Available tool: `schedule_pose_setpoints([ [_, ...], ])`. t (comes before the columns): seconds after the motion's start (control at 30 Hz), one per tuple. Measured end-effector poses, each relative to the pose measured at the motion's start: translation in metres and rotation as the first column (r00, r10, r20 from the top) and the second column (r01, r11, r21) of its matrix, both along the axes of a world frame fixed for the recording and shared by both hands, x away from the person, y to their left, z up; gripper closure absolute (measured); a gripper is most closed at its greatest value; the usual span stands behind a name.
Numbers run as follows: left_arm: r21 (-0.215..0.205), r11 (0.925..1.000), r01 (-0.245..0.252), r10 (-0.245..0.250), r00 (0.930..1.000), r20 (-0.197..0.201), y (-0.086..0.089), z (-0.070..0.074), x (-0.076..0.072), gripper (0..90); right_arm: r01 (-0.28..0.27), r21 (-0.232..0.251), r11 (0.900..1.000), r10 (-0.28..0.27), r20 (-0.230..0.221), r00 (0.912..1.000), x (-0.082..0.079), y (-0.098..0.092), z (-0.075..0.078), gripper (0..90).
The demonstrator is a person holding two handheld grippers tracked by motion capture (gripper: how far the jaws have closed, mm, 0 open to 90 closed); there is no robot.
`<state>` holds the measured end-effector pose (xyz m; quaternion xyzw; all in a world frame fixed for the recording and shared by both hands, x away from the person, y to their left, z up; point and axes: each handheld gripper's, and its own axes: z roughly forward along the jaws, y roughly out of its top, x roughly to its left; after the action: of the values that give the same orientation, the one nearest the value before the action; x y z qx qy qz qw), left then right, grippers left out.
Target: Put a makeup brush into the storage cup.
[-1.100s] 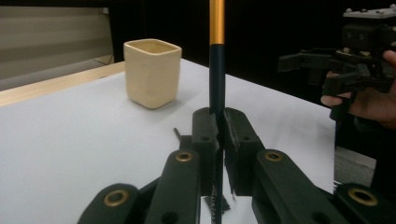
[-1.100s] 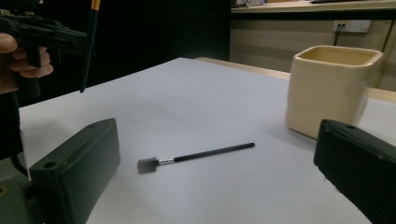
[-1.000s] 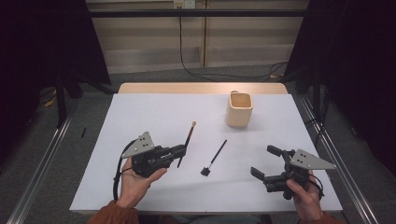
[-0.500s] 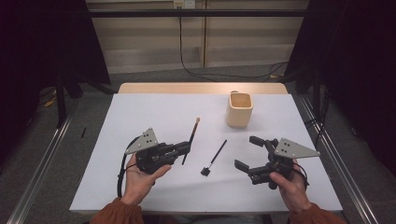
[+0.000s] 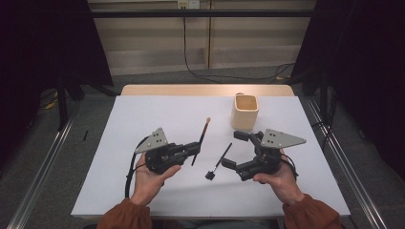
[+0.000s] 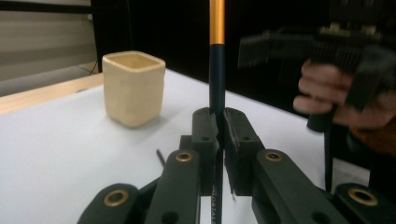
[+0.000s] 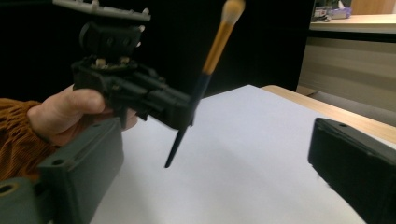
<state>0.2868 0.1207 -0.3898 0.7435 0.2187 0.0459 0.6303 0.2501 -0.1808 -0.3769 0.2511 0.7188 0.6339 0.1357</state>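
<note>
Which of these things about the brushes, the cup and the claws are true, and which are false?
1. The left claw is shut on the brush with the gold band. True.
2. The cream cup lies tipped over on its side. False: it stands upright on the white table.
3. The right claw is open and holds nothing. True.
4. The small black brush is inside the cup. False: it lies flat on the table between the two claws.
5. The brush with the gold band rests flat on the table. False: the left claw holds it up off the table, bristle end uppermost.
</note>
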Motion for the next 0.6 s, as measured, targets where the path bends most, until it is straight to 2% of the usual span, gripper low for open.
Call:
schedule_pose_setpoints([
  [0.03,0.031,0.9995,0.009,-0.009,0.9997,0.021,-0.005,0.004,0.004,83.7,-0.004,0.003,1.000,0.004,-0.010,0.9999,0.004,0.004,0.002,3.6],
  [0.07,0.037,0.9992,0.016,-0.016,0.9996,0.024,-0.007,0.006,0.005,83.7,-0.004,0.011,1.000,0.004,-0.012,0.9999,0.005,0.005,0.003,4.0],
  [0.2,0.034,0.9992,0.021,-0.022,0.9993,0.031,-0.009,0.007,0.006,83.7,-0.016,0.005,1.000,0.015,0.007,0.9999,0.012,0.010,0.008,8.1],
  [0.27,0.023,0.9994,0.024,-0.025,0.9994,0.024,-0.012,0.004,0.005,83.7,-0.026,-0.005,1.000,0.026,-0.001,0.9997,0.017,0.012,0.010,11.0],
  [0.33,0.018,0.9995,0.027,-0.027,0.9994,0.022,-0.015,0.001,0.003,83.7,-0.026,-0.010,1.000,0.026,-0.008,0.9996,0.020,0.015,0.010,9.3],
  [0.4,0.014,0.9996,0.024,-0.024,0.9996,0.013,-0.016,-0.001,0.004,83.7,-0.053,-0.021,0.998,0.052,-0.033,0.9981,0.025,0.016,0.011,8.9],
  [0.5,0.016,0.9995,0.026,-0.027,0.9995,0.014,-0.016,-0.001,0.004,83.7,-0.050,-0.028,0.998,0.049,-0.040,0.9980,0.029,0.016,0.012,9.3],
  [0.6,0.017,0.9996,0.022,-0.022,0.9997,0.010,-0.017,-0.003,0.004,83.7,-0.050,-0.020,0.999,0.049,-0.029,0.9984,0.031,0.016,0.012,17.0],
])
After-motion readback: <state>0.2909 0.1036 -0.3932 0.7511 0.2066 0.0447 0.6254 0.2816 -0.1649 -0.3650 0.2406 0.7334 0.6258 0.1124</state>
